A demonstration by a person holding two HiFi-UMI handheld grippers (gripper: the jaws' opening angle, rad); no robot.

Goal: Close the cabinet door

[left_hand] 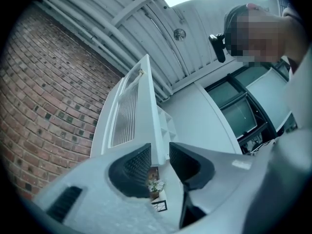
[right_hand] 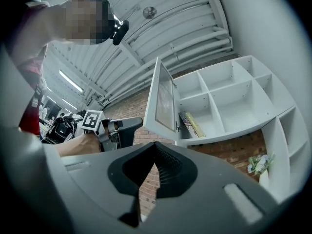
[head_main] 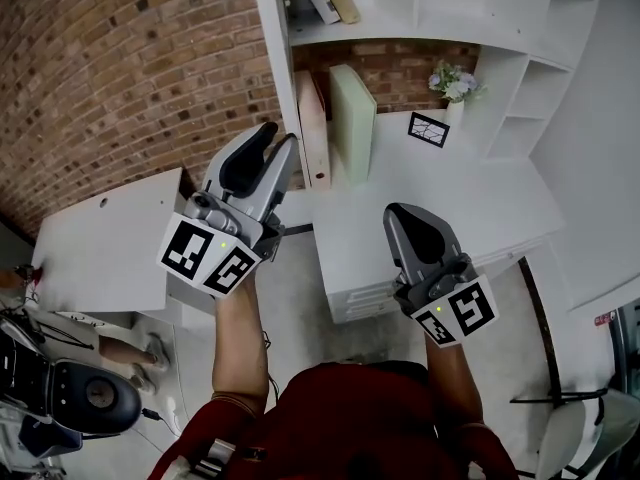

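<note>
**A:** Head view first. How are the arms set?

**B:** Both forearms reach forward, bare below red sleeves. The left gripper (head_main: 281, 136) is raised to the near edge of the cabinet door (head_main: 268, 28), a flat white panel standing out from the cabinet (head_main: 430, 8). The right gripper (head_main: 393, 211) hangs over the white desk (head_main: 450, 208), well apart from the door.

**A:** Surfaces?

**B:** A rough red brick wall (head_main: 120, 68) and smooth white cabinet boards. Two upright binders (head_main: 352, 118) stand on the desk, one pale green, one beige. The gripper shells are grey, each with a black-and-white marker cube (head_main: 210, 256).

**A:** The left gripper view?

**B:** Its jaws stand apart, with ribbed black pads facing each other. The cabinet door (left_hand: 131, 116) rises above them, and its thin lower edge lines up with the gap. I cannot tell whether a pad touches it, but nothing looks pinched. The door has a fine-slatted inset in a plain frame. Small flowers (left_hand: 156, 185) show below.

**A:** The right gripper view?

**B:** It tilts upward, jaws meeting at the tips with nothing between them. Ahead, the cabinet door (right_hand: 163, 101) stands open at the cabinet's left side, with books (right_hand: 190, 125) leaning in the compartment behind it. The left gripper (right_hand: 140, 123) shows near the door's lower corner, under a corrugated ceiling (right_hand: 161, 38).
</note>
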